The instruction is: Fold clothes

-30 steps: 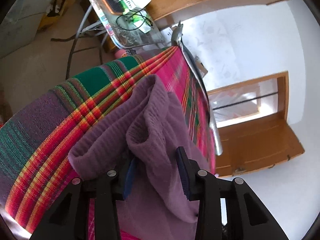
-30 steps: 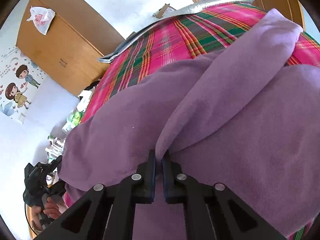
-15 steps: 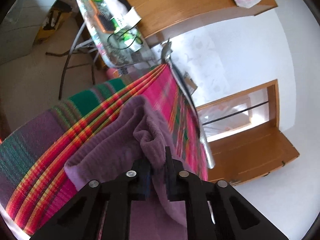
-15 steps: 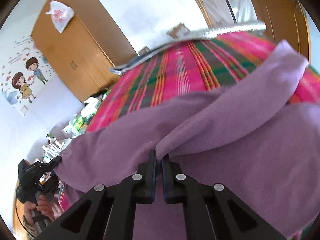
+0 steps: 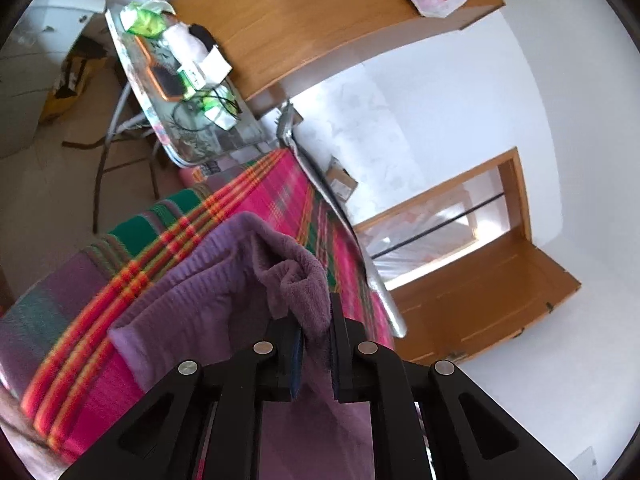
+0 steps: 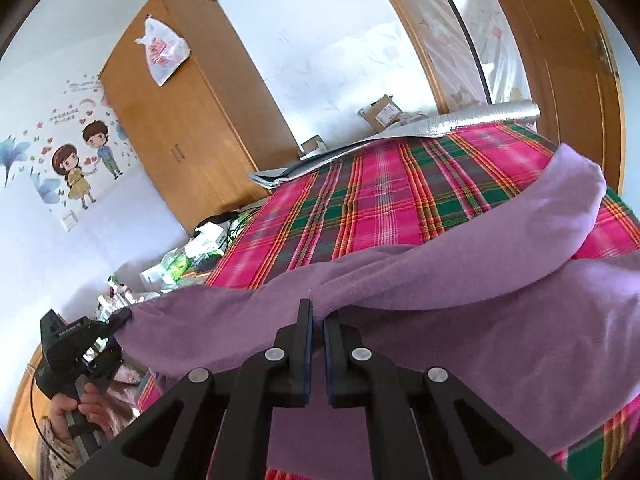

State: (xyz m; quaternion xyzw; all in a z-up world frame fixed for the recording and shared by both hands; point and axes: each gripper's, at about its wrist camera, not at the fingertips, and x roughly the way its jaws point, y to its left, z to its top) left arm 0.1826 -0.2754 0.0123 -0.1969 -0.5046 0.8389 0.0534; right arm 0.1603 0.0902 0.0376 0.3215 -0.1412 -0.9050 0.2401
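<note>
A purple fleece garment (image 6: 460, 308) lies on a bed with a pink, green and red plaid cover (image 6: 380, 200). My right gripper (image 6: 316, 320) is shut on a raised fold of the garment and holds that edge above the bed. My left gripper (image 5: 314, 320) is shut on a bunched corner of the same garment (image 5: 200, 292), lifted off the plaid cover (image 5: 132, 272). In the right wrist view my left gripper (image 6: 120, 316) grips the garment's far left end, with the person's hand below it.
A cluttered side table (image 5: 180, 92) stands past the bed's end. A wooden wardrobe (image 6: 192, 120) is against the wall, a wooden door (image 5: 480, 280) beside the bed. A silver foil roll (image 6: 440, 128) lies along the bed's far edge.
My left gripper closed on the garment's bunched corner and lifted it. My right gripper stayed shut and raised its fold, so more of the plaid cover shows.
</note>
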